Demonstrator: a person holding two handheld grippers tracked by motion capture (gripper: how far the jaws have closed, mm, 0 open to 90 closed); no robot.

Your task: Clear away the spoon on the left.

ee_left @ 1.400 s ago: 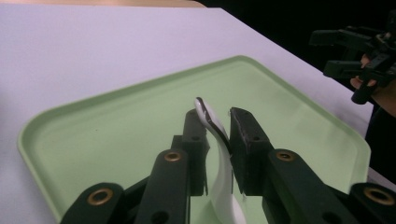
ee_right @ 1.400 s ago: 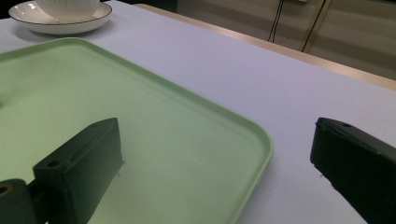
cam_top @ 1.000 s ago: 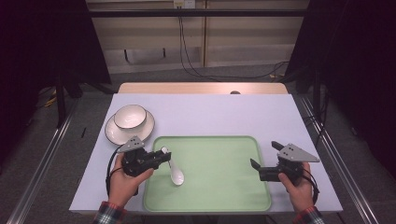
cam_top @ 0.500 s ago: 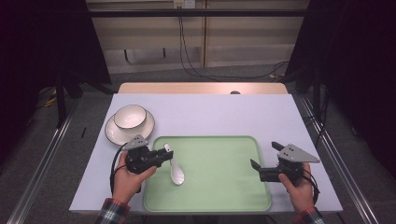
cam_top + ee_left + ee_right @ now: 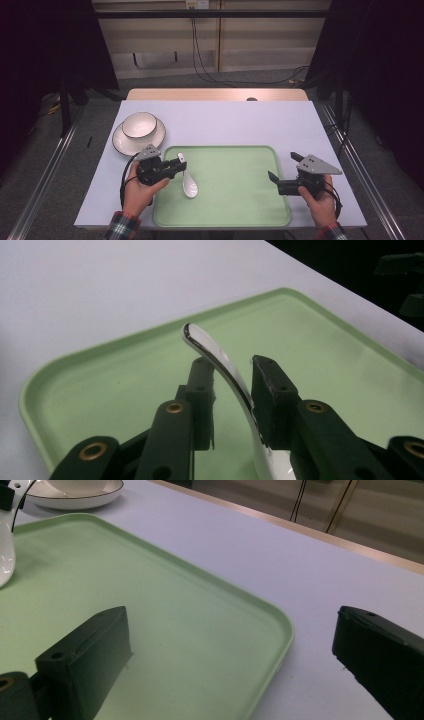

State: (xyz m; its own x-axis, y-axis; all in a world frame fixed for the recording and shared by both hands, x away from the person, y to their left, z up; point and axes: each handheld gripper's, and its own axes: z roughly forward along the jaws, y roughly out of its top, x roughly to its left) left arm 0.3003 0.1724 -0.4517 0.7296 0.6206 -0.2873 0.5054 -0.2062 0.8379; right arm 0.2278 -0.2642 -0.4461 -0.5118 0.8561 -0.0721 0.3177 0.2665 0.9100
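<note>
A white ceramic spoon (image 5: 189,186) lies on the left part of a light green tray (image 5: 235,190), its bowl resting on the tray and its handle rising toward the tray's left rim. My left gripper (image 5: 179,164) reaches in over that rim. In the left gripper view the spoon handle (image 5: 220,355) runs between the jaws of the left gripper (image 5: 232,385). The right jaw touches the handle and a small gap shows on the left side. My right gripper (image 5: 283,166) hovers open over the tray's right edge, and in its own view the right gripper (image 5: 230,630) has nothing between its jaws.
A white bowl (image 5: 139,124) sits on a white plate (image 5: 125,145) behind and left of the tray, on the pale table (image 5: 240,120). The spoon's bowl (image 5: 5,560) and the plate (image 5: 75,500) show at the far left of the right gripper view.
My left gripper has shifted slightly right, farther over the spoon handle. The spoon and the right gripper have stayed where they were.
</note>
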